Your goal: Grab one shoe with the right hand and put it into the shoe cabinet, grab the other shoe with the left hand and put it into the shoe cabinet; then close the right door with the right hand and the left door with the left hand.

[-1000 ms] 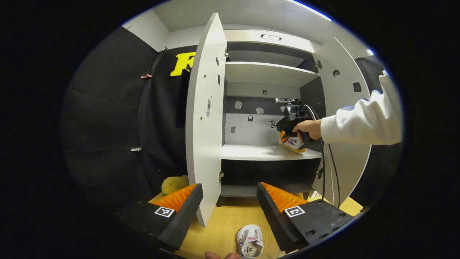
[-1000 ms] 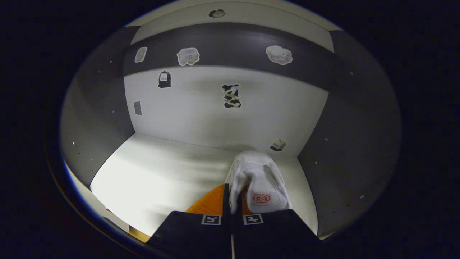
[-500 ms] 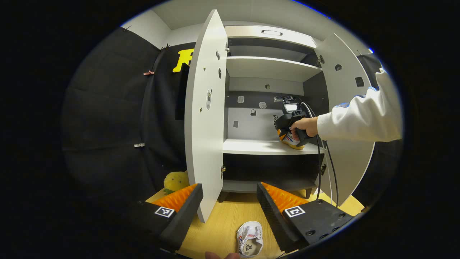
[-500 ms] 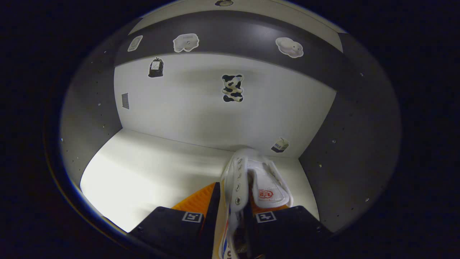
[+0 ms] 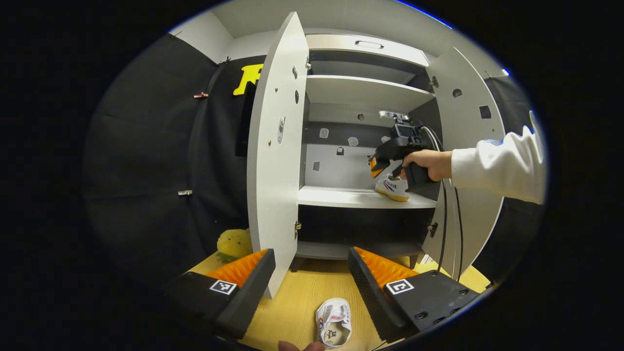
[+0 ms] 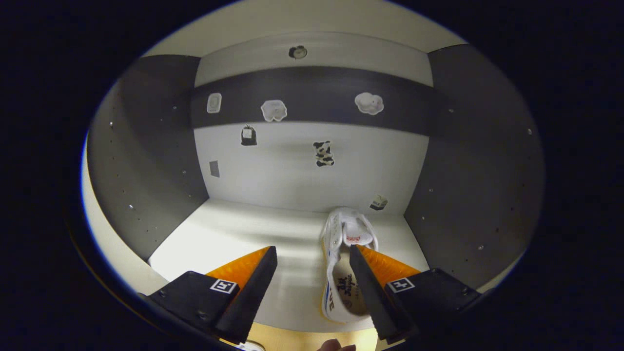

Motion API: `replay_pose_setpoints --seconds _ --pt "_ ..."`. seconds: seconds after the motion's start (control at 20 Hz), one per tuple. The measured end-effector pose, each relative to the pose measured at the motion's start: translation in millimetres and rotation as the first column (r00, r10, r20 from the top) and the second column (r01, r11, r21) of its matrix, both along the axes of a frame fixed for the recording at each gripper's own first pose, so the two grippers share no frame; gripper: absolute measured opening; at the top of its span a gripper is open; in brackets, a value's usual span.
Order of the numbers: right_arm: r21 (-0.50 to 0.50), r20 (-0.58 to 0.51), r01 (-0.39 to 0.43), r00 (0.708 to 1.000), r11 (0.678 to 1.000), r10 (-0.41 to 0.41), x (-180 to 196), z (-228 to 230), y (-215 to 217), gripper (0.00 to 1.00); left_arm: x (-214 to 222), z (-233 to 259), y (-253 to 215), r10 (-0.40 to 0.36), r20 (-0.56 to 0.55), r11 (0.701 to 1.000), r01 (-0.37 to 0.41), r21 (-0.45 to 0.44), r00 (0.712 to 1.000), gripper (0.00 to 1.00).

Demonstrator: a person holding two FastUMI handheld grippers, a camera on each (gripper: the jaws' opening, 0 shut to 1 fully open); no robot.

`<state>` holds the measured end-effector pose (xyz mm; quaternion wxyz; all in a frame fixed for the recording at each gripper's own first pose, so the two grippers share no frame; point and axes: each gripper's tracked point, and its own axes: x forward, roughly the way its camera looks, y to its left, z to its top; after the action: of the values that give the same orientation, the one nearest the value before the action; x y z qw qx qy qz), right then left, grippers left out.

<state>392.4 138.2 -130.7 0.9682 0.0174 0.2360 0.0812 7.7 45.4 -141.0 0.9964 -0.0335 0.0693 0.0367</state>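
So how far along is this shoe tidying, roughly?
About a third done. One shoe sits on the cabinet shelf, and the right hand-held gripper is open beside it. The other shoe lies on the floor by the open left hand-held gripper. Left door and right door are open.

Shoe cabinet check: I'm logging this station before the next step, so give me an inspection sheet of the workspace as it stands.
Surface: light wooden floor in front of the shoe cabinet.
Job's things: one shoe lies on the middle shelf, at its right end; the other shoe lies on the floor. Left door and right door both open.
Clutter: yellow plush toy on the floor left of the cabinet.
Grippers: right hand-held gripper open, shoe released; left hand-held gripper open, above the floor shoe.
Cables: black cable hangs from the right hand-held gripper.
Surroundings: black cloth wall; stickers on the cabinet's back panel.
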Motion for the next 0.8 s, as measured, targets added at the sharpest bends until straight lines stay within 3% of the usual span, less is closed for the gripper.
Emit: replay_pose_setpoints --seconds 0.25,0.45,0.8 --pt "0.070 0.104 -0.005 0.995 0.998 -0.002 -73.3 36.2 -6.9 0.97 -6.9 -16.7 1.9 -0.010 -0.011 1.000 0.010 0.015 1.000 0.95" --pt "0.055 0.231 -0.023 0.973 0.998 0.010 -141.9 56.6 -16.2 0.98 -12.2 -48.0 -3.7 -0.045 -0.029 0.998 0.047 0.041 0.999 0.95" --pt "0.114 0.286 -0.038 0.958 0.993 0.004 -265.0 58.3 -30.6 0.98 -29.2 -152.7 -32.7 -0.163 -0.183 0.983 0.175 0.051 0.970 0.95"
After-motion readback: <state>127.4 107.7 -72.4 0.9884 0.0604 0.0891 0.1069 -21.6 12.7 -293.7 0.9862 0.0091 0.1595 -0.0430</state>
